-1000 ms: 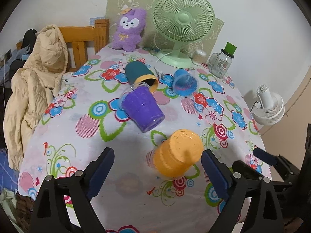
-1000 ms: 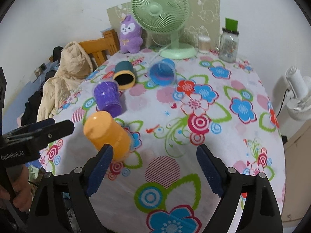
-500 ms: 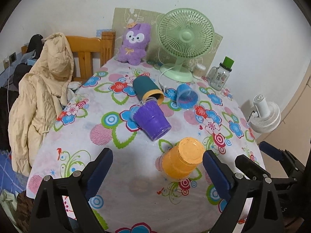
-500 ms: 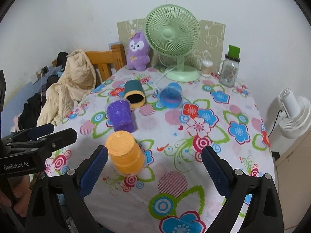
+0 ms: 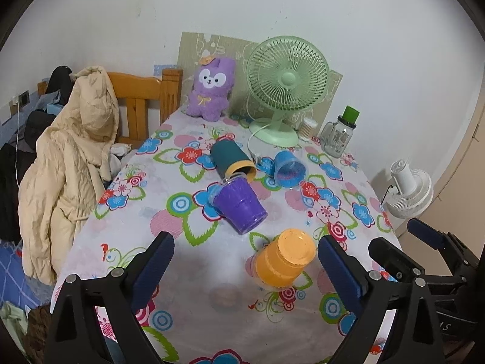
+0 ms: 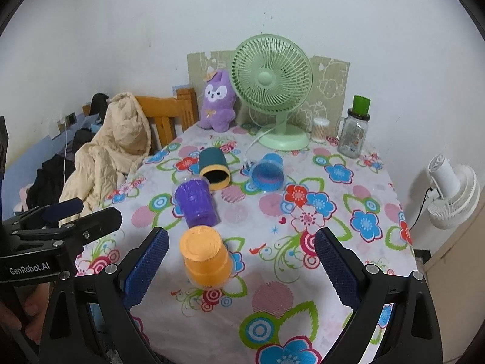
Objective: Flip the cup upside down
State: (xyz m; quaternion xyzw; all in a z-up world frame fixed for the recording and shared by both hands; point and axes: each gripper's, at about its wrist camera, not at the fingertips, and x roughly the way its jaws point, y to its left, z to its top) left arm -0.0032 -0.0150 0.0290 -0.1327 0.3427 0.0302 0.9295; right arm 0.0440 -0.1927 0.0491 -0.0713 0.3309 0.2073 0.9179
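An orange cup (image 5: 285, 261) (image 6: 206, 257) stands upside down on the flowered tablecloth near the front. Behind it a purple cup (image 5: 239, 206) (image 6: 197, 203), a teal cup with a yellow rim (image 5: 232, 159) (image 6: 213, 166) and a blue cup (image 5: 288, 168) (image 6: 268, 173) lie on their sides. My left gripper (image 5: 245, 261) is open and empty, held back above the table, with the orange cup between its fingers' line of sight. My right gripper (image 6: 241, 257) is open and empty; it also shows in the left wrist view (image 5: 424, 254).
A green desk fan (image 5: 285, 91), a purple plush toy (image 5: 212, 91), a glass jar with a green lid (image 5: 341, 135) and a small container stand along the back. A wooden chair with a beige coat (image 5: 69, 157) is at the left. A white fan (image 5: 407, 191) stands off the right edge.
Both grippers have drawn back and up from the table, so the cups look smaller and farther. The orange cup stays upside down where it was.
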